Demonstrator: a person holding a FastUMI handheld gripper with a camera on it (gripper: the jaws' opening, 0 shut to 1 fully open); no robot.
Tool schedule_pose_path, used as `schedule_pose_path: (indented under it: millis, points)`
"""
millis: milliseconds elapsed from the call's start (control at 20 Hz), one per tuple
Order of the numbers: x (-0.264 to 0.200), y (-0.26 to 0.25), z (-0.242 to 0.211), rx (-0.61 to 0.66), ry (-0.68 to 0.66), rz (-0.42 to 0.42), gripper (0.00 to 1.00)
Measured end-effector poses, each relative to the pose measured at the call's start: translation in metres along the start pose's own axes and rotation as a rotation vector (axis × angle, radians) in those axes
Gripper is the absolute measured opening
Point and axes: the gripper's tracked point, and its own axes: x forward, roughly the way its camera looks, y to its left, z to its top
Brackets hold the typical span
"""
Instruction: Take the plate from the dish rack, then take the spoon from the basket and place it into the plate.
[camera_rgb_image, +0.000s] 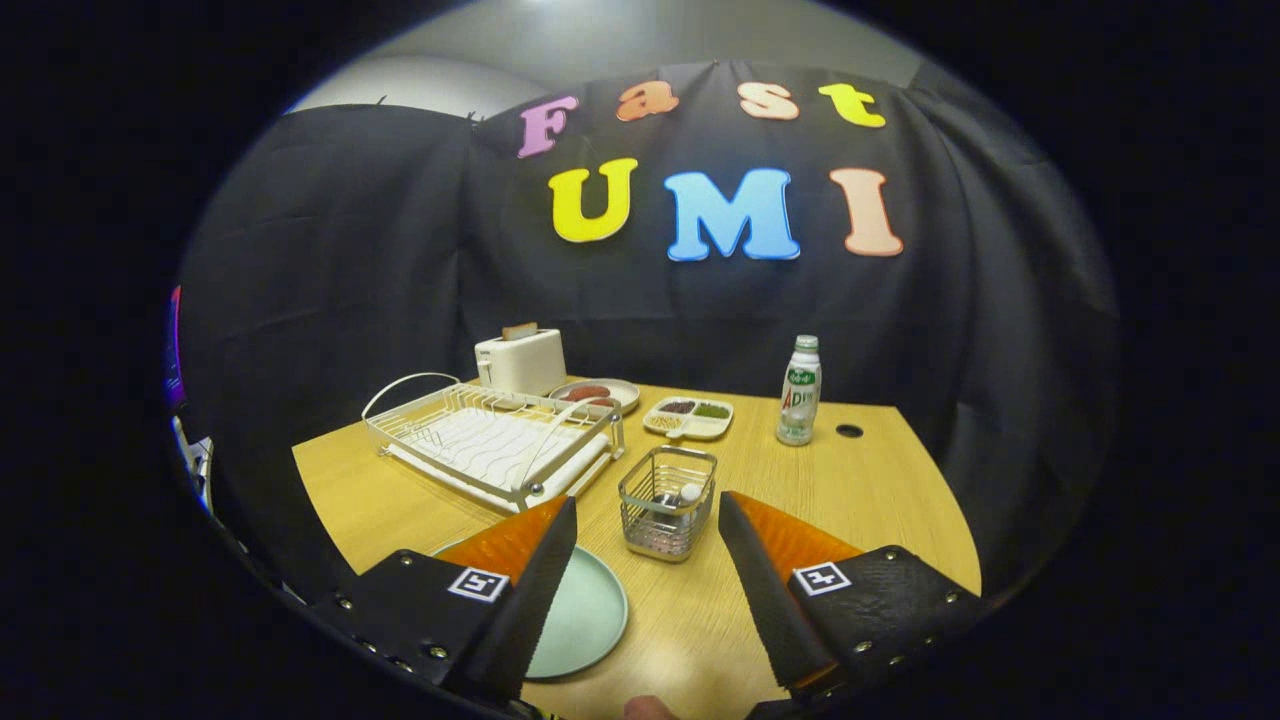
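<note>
While the hand-held gripper (648, 520) hovered with its fingers spread apart and empty, the wire basket (667, 501) holding the spoon (688, 494) stood just ahead between them, mid-counter (880, 500). Under the left finger lay the plate (585, 615), near the counter's front edge, before the dish rack (490, 440).

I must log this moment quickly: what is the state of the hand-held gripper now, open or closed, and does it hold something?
Hand-held gripper: open, holding nothing; the wire basket stands just ahead, between its fingers.
</note>
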Motion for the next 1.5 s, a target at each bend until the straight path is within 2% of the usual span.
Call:
schedule_pose_path:
  millis: [300,550,700,750,800,850,900,950,1000,1050,1150,1200,1250,1350,1400,1450,1500]
  points:
    - [0.031,-0.021,0.013,0.006,-0.161,-0.113,0.88]
    - [0.075,-0.036,-0.002,0.089,-0.194,-0.204,0.87]
    - [0.103,-0.04,-0.012,0.091,-0.179,-0.214,0.83]
    - [0.112,-0.042,-0.016,0.092,-0.168,-0.216,0.74]
    - [0.115,-0.044,-0.018,0.089,-0.166,-0.221,0.73]
    - [0.117,-0.042,-0.017,0.091,-0.176,-0.216,0.58]
    - [0.117,-0.043,-0.017,0.087,-0.18,-0.224,0.52]
    - [0.12,-0.044,-0.016,0.078,-0.196,-0.231,0.42]
    - [0.124,-0.043,-0.013,0.078,-0.204,-0.237,0.4]
    - [0.123,-0.039,-0.014,0.076,-0.205,-0.232,0.24]
    - [0.12,-0.033,-0.01,0.063,-0.216,-0.205,0.23]
    - [0.122,-0.035,-0.003,0.054,-0.228,-0.228,0.23]
    - [0.117,-0.031,-0.004,0.041,-0.22,-0.217,0.13]
    - [0.117,-0.023,0.001,0.038,-0.209,-0.18,0.14]
    - [0.118,-0.028,0.0,0.035,-0.198,-0.2,0.14]
    - [0.118,-0.026,0.004,0.05,-0.192,-0.185,0.09]
    - [0.117,-0.025,0.006,0.067,-0.181,-0.181,0.09]
